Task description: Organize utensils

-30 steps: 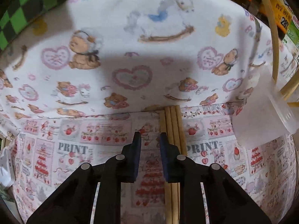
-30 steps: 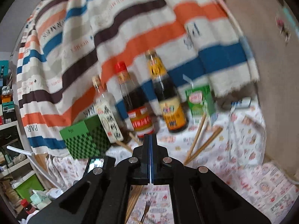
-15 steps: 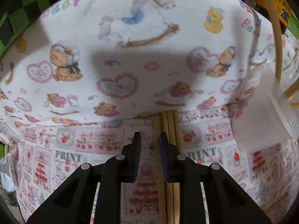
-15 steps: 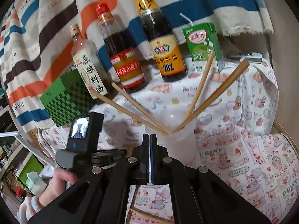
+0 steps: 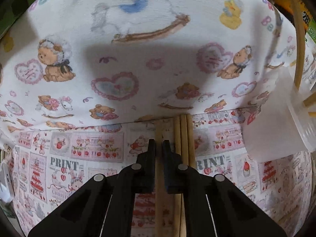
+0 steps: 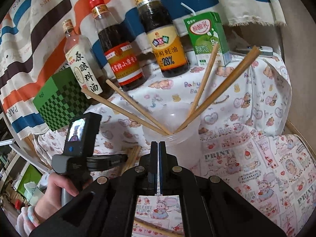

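Your printed cloth (image 5: 83, 154) carries the plastic cup (image 6: 177, 126), holding four chopsticks at twelve o'clock of your right gripper (image 6: 159, 148), pressed together, empty. Your left gripper (image 5: 159, 146) has just clamped one chopstick (image 5: 159, 197); three more (image 5: 183, 138) lie at three o'clock.

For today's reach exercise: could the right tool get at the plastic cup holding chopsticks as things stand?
Probably yes. The plastic cup stands just beyond the right tool, nothing between them, though its jaws are shut and four slanting chopsticks crowd the rim.
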### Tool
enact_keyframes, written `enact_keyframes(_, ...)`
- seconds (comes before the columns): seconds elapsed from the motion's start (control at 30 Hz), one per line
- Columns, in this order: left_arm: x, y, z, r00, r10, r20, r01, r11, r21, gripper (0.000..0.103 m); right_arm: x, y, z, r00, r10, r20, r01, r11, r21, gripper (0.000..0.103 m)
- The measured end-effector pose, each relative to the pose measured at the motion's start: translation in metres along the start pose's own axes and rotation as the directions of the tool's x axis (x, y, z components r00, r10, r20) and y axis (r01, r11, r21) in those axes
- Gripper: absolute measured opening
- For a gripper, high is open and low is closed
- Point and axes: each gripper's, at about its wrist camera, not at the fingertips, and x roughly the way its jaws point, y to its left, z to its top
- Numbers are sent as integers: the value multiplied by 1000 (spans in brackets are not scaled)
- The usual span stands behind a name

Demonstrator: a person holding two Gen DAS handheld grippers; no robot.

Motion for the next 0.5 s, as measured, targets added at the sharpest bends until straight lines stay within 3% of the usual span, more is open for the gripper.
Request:
enact_keyframes(0.13,-36,-2,-3,995,-30,92,29,999,16,6,1,-3,1,1000,12,-15,-12,1000,10,1)
enact_keyframes(0.27,-96,-6,-7,976,-45,211,39,999,32,6,2,-1,1,999,25,-29,-24,1000,12,2)
enact_keyframes(0.4,-159,2,-23,934,-41,356,26,998,48,5,4,1,-1,996,61,-58,-60,998,21,7)
enact_keyframes(0.5,-203,28,-34,888,-64,456,44,998,55,5,6,7,-4,1000,13,-27,-14,1000,-27,14)
